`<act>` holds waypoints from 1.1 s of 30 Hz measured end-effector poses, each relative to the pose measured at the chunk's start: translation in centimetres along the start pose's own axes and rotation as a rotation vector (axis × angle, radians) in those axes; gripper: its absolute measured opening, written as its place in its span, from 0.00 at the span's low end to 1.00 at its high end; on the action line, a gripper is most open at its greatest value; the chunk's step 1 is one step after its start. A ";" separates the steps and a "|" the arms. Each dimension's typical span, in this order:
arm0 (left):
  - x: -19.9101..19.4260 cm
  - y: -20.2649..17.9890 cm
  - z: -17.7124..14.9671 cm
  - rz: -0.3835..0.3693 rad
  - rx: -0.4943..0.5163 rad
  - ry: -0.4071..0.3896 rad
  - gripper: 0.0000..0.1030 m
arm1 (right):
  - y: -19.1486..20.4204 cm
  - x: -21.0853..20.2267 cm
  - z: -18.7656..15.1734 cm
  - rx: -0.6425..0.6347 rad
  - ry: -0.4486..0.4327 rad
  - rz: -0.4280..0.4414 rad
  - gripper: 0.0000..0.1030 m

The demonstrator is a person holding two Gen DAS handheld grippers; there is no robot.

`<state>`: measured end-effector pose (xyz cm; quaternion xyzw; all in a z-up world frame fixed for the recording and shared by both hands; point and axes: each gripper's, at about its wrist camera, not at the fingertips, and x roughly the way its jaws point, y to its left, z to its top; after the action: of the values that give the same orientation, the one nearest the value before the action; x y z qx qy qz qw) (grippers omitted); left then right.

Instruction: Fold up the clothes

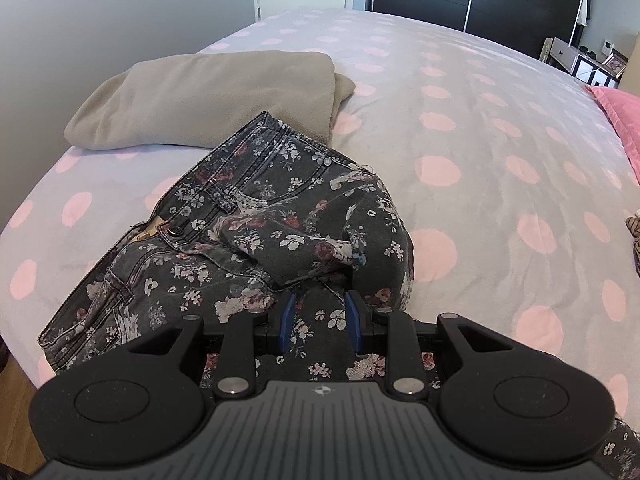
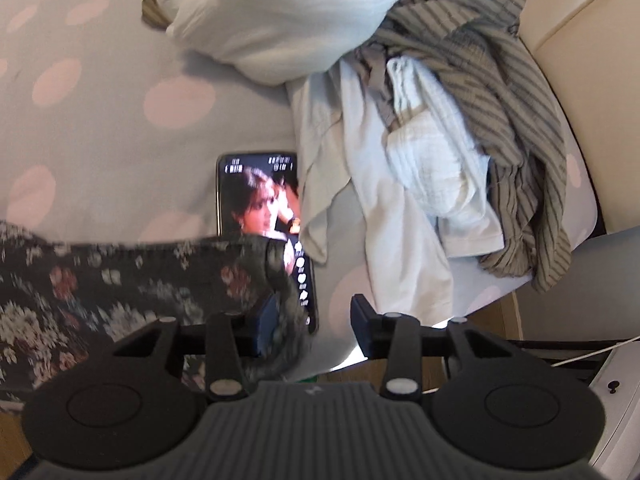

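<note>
Dark floral jeans [image 1: 248, 240] lie crumpled on the polka-dot bed cover [image 1: 480, 140], waistband toward the far left. My left gripper [image 1: 320, 306] points down into them, its blue pads closed on a thick fold of the fabric that fills the gap. In the right wrist view a blurred leg of the same jeans [image 2: 120, 280] stretches in from the left. Its end hangs against the left finger [image 2: 266, 320] of my right gripper [image 2: 314, 308]. That gripper's jaws stand wide apart and the right pad touches nothing.
A folded beige garment [image 1: 208, 100] lies behind the jeans. A lit phone [image 2: 260, 200] rests on the bed under the right gripper. Beside it is a heap of clothes: a white garment [image 2: 280, 20], a striped one [image 2: 500, 100], a white shirt [image 2: 400, 220]. Wooden floor [image 1: 16, 420] shows past the bed edge.
</note>
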<state>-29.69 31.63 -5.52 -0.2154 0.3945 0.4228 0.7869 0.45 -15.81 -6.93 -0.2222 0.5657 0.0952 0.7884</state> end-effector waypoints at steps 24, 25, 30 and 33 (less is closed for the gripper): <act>0.4 -0.9 -0.3 -0.007 0.018 0.010 0.25 | 3.9 5.3 2.1 -0.112 -0.119 0.006 0.00; 0.4 -0.9 -0.3 -0.007 0.018 0.010 0.25 | 4.2 4.9 2.1 -0.129 -0.155 -0.033 0.00; 0.4 -0.9 -0.3 -0.002 0.016 0.009 0.25 | 3.9 4.0 2.7 -0.121 -0.222 -0.095 0.00; 0.4 -0.7 -0.3 -0.002 0.013 0.009 0.25 | 3.0 4.7 2.7 -0.066 -0.132 0.023 0.07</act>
<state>-29.11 31.24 -5.99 -0.2124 0.4007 0.4185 0.7869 3.16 -12.44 -11.32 -0.2345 0.5115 0.1374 0.8151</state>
